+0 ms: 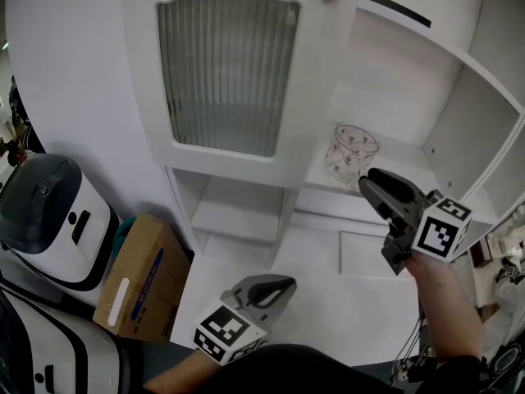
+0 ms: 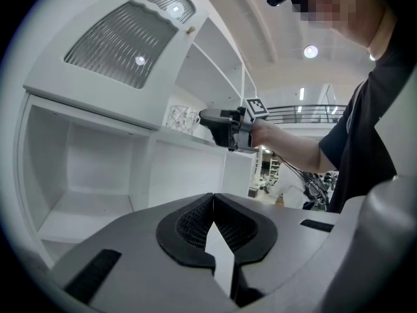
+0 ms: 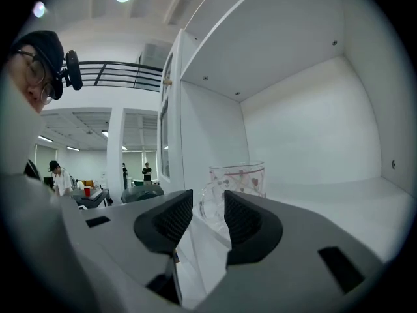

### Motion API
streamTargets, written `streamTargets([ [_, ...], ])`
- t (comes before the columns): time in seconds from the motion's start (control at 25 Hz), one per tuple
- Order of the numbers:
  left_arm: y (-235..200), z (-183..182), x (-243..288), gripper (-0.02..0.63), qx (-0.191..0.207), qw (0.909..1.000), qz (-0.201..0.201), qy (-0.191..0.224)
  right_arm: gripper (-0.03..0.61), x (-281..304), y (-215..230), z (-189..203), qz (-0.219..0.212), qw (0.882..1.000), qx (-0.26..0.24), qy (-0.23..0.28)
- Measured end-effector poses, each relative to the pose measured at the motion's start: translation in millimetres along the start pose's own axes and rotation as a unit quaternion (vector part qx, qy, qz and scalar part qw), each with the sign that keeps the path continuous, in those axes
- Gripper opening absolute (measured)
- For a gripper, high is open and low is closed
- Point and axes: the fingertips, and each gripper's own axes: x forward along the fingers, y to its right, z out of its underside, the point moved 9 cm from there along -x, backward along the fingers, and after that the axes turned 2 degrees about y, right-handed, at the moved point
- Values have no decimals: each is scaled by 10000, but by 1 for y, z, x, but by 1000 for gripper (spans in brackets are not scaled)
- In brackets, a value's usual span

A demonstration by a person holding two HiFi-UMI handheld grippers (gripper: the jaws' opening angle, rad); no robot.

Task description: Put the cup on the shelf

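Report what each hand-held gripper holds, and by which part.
Nothing is held. The right hand-held gripper is open, not gripping the cup standing on the shelf; the left hand-held gripper is shut, empty.

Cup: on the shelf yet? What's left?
Done: the cup stands upright on the shelf, gripped by nothing. In hand: nothing; the right tool has its jaws apart just short of the cup, and the left tool is shut and empty down low. Left: likely only drawing the right tool back.
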Motion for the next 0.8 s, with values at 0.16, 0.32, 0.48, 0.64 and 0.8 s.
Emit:
streamTargets([
  [0.16,3,0,-2,12,-16,10000,32,-10,138,-5,6,-8,183,9997,-160,57],
  [0.32,1,3,-8,12,-59,10000,7,-15,158,-4,9,-14,154,9998,-24,124],
  [0.48,-8,4,-13,12,-101,9999,-10,-8,183,11,9,-17,107,9999,-65,65],
  [0.64,-12,5,-15,12,-140,9999,8,29,195,19,8,-18,89,9999,-112,-29],
  [0.8,-9,8,-14,12,-154,9998,59,61,195,24,13,-20,102,9999,-53,-91],
])
